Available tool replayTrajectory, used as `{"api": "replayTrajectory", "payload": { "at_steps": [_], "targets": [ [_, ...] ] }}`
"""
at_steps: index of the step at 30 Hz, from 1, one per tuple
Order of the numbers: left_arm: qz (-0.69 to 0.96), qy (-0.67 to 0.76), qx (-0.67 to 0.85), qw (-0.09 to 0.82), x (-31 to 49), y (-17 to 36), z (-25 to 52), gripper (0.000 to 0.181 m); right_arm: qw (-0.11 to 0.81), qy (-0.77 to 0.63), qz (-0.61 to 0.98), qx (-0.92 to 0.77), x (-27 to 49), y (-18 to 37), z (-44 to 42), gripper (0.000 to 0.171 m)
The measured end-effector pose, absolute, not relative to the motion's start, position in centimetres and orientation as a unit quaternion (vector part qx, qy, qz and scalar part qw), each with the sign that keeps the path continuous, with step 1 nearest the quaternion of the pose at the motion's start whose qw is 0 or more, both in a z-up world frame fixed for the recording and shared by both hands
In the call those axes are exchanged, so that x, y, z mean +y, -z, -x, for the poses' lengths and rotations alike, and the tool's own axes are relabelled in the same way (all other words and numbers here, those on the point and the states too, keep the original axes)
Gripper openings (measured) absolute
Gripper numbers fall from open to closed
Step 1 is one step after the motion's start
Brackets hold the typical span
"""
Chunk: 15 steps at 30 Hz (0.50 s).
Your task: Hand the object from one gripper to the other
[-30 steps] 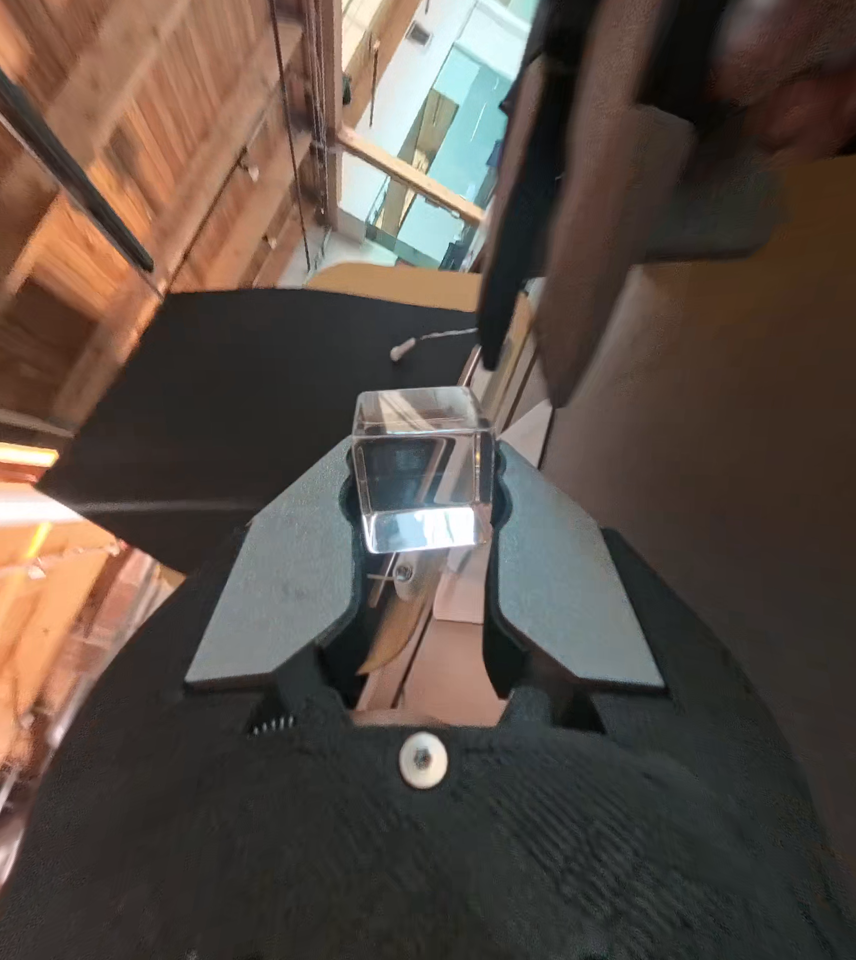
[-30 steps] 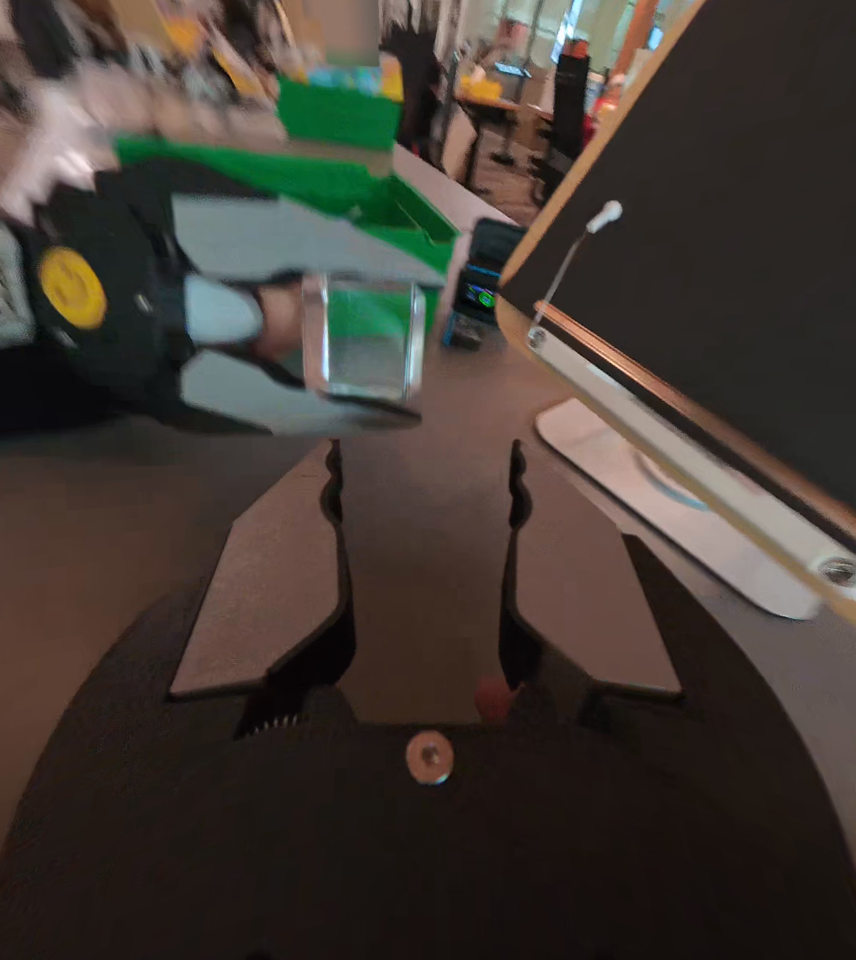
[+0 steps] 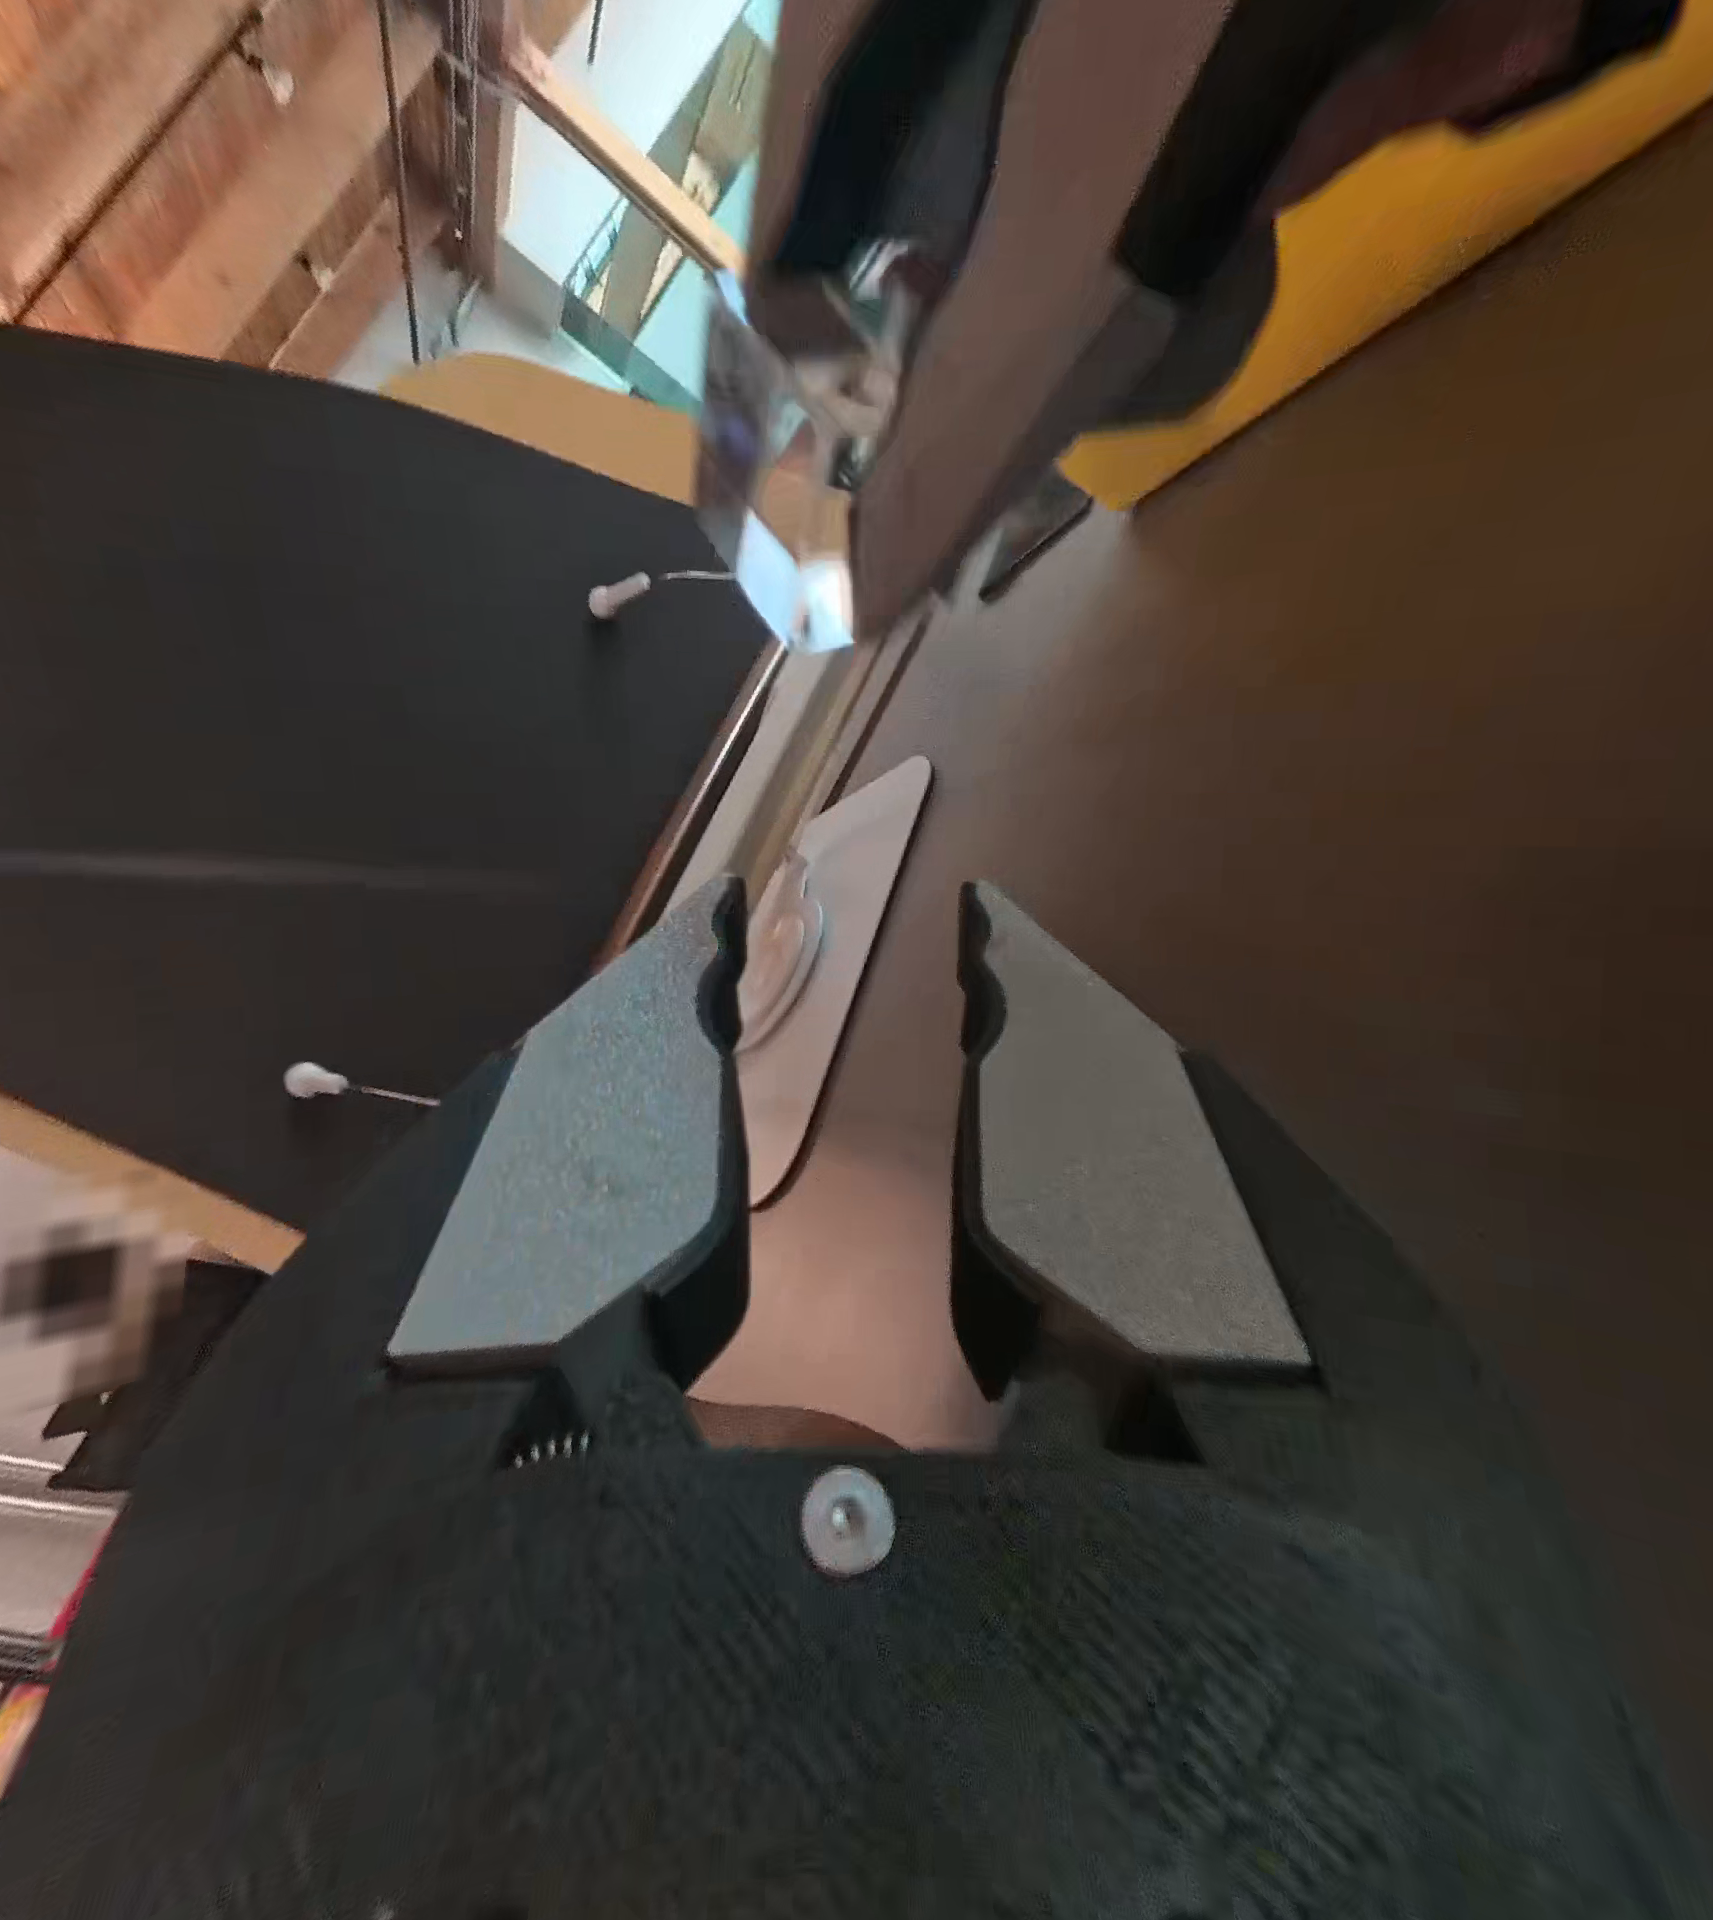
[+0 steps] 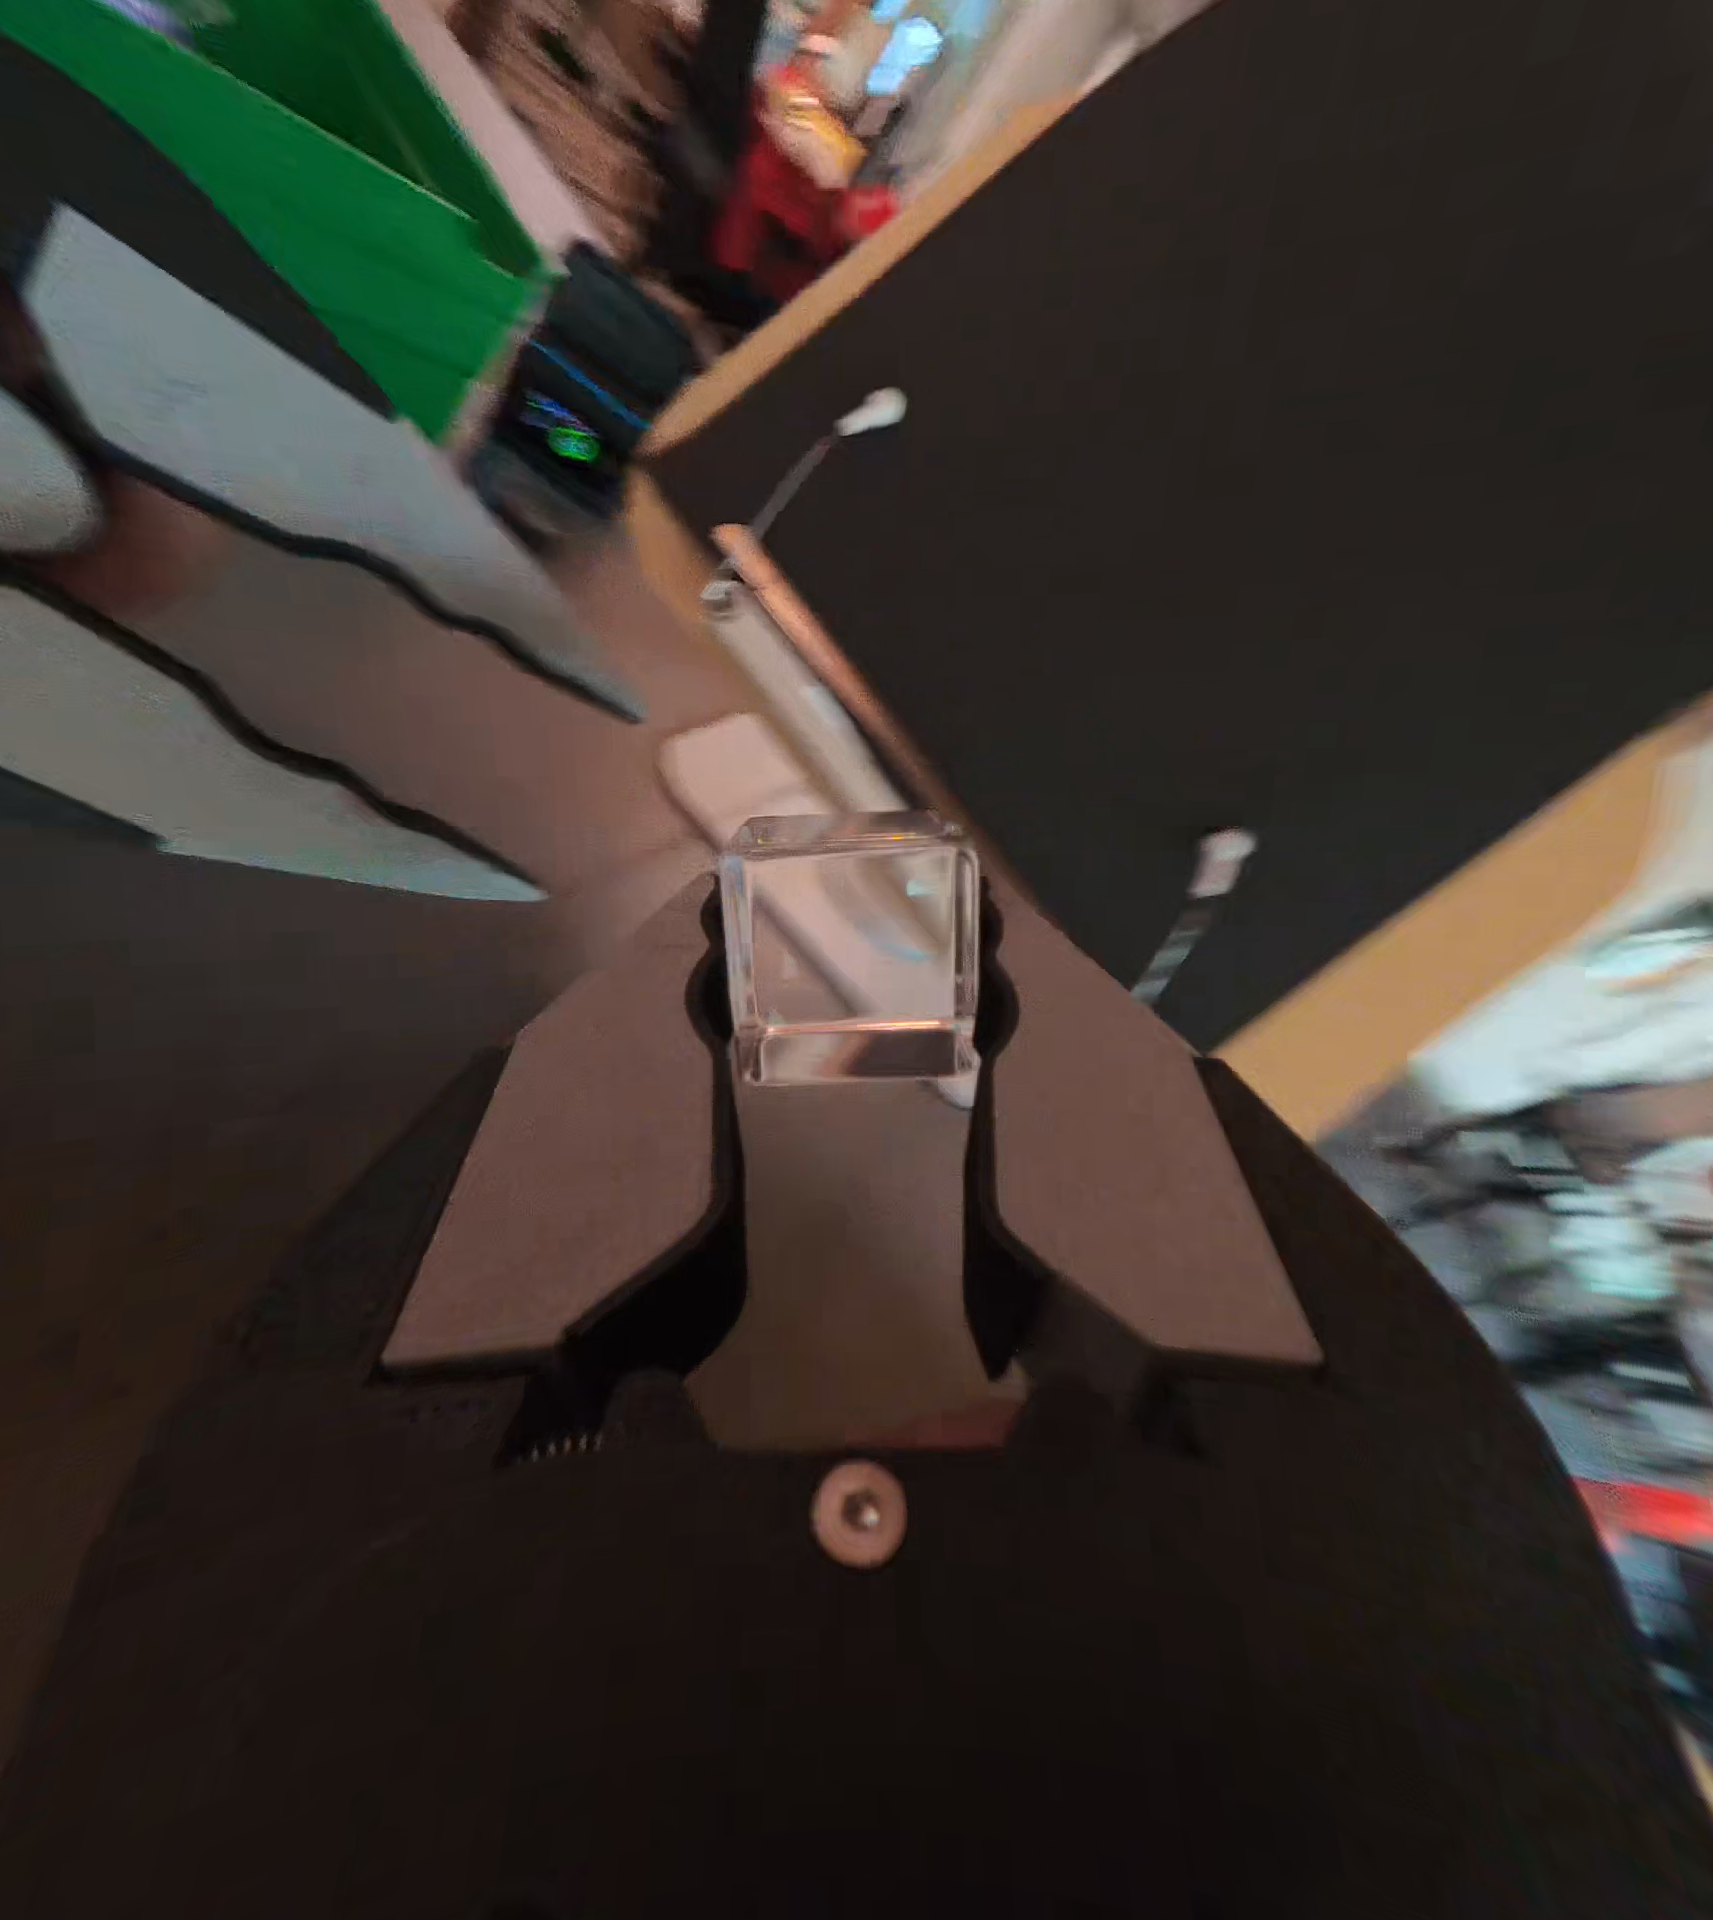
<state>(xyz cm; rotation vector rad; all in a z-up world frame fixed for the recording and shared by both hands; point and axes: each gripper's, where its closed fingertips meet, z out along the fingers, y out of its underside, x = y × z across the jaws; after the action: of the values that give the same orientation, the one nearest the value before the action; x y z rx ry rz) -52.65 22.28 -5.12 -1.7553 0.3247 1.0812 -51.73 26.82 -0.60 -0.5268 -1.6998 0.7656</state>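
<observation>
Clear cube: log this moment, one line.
phase: handover done | clear cube: in right gripper, jaws shut on it | left gripper: jaws open, empty

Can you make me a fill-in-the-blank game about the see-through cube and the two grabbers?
1. The clear glass-like cube is clamped between the fingers of the ____ gripper.
2. The left gripper is ____, with nothing between its fingers.
3. The panel beside the clear cube, in the left wrist view, is coloured ____.

Missing words: right; open; black
</observation>
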Motion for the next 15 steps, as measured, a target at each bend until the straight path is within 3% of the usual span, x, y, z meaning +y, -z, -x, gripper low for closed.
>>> {"api": "replayTrajectory", "payload": {
  "at_steps": [4,7,11,15],
  "targets": [
    [0.742,-0.441,0.127,0.489,22.6,6.4,53.1,0.032,0.731,-0.244,0.161,-0.617,28.0,-5.7,49.2,0.043],
    [0.746,-0.432,0.127,0.491,22.9,6.7,52.9,0.031,0.803,-0.232,0.151,-0.527,29.9,-10.5,46.0,0.043],
    [0.748,-0.437,0.130,0.481,22.7,6.9,53.1,0.031,0.844,-0.231,0.205,-0.439,34.6,-15.8,41.5,0.043],
    [0.745,-0.439,0.129,0.485,22.7,6.6,53.0,0.031,0.853,-0.220,0.271,-0.389,40.8,-17.8,38.9,0.042]
  ]
}}
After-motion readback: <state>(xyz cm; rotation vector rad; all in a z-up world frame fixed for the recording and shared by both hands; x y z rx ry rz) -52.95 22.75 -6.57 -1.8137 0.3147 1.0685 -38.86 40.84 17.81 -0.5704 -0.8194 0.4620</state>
